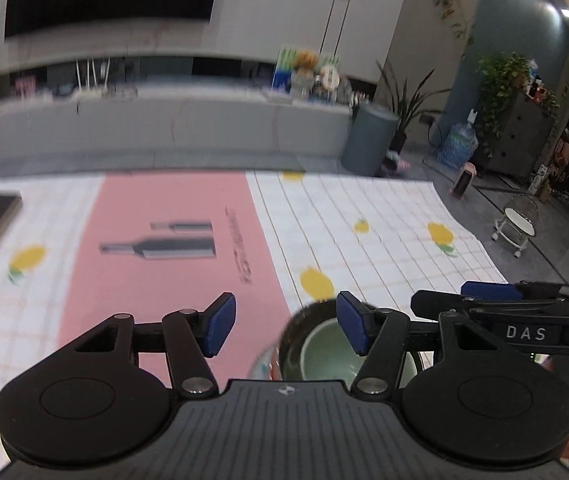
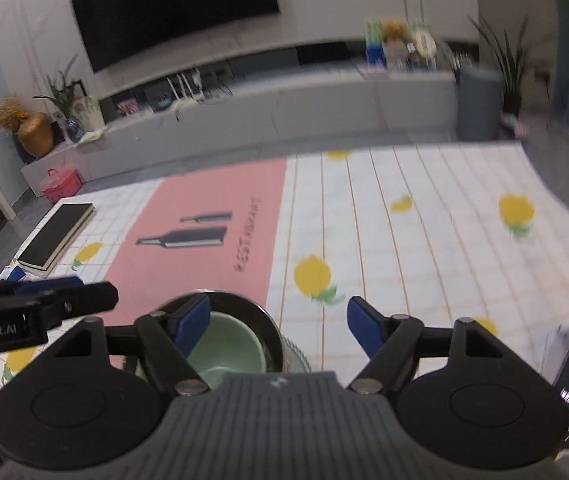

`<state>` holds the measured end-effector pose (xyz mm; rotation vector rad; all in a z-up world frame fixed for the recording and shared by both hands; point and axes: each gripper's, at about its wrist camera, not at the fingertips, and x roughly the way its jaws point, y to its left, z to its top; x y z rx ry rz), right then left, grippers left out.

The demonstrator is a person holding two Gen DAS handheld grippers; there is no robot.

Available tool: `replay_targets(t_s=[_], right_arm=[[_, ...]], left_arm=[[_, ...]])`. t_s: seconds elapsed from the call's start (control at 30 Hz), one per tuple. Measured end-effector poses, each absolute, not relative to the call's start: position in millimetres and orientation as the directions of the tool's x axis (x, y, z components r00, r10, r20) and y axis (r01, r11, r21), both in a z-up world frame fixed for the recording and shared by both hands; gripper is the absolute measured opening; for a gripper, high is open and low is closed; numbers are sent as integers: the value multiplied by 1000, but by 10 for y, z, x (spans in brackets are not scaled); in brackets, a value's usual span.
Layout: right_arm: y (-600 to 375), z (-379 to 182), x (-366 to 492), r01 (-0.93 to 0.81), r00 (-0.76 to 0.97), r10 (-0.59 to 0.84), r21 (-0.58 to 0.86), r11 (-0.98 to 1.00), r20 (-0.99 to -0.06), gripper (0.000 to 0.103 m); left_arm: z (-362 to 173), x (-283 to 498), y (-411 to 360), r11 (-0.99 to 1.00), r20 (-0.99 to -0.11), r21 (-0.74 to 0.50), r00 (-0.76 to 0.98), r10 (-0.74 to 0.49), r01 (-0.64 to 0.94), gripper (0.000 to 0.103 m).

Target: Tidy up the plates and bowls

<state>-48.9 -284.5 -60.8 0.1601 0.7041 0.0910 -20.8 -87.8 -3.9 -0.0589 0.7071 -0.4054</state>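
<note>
Pale green bowl (image 2: 228, 344) upright, nested inside dark bowl (image 2: 262, 322), on tablecloth.

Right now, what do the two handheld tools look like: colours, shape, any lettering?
Both match. The left tool and right tool are matte black, with two round discs flanking a ribbed grey centre plate, jointed link arms with silver pins, and blue pads on the fingers. White lettering runs along each one's side: "DAS" on the right, "nRobot.AI" on the left. No cables or sleeves show.

Dark wall television (image 2: 172, 8) above a long grey cabinet (image 2: 284, 104), potted plants (image 1: 508, 80) beside
</note>
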Motion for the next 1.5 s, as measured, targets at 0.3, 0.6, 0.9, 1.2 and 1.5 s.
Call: replay_targets(t_s=[0.3,0.6,0.9,1.2,1.5], right_arm=[[-2632,-431,-759,-71,787,133,126,989,-602,82],[-2399,-499,-947,-153,751,186,106,982,-633,82],[-2273,-654,-1194,-101,770,105,43,994,-629,85],[-2226,-870,-1153,-57,740,82,60,997,-667,88],[-2198,-941,-1113,-45,723,69,53,998,-688,88]], left_arm=[[76,-503,-892,918,-555,-88,746,-368,388,67],[-25,-677,-837,913,-596,-1,733,-327,407,73],[-188,-870,-803,942,-593,55,770,-235,330,74],[-365,-845,-747,962,-667,21,721,-190,273,77],[-414,-817,-717,969,-672,32,723,-161,246,78]])
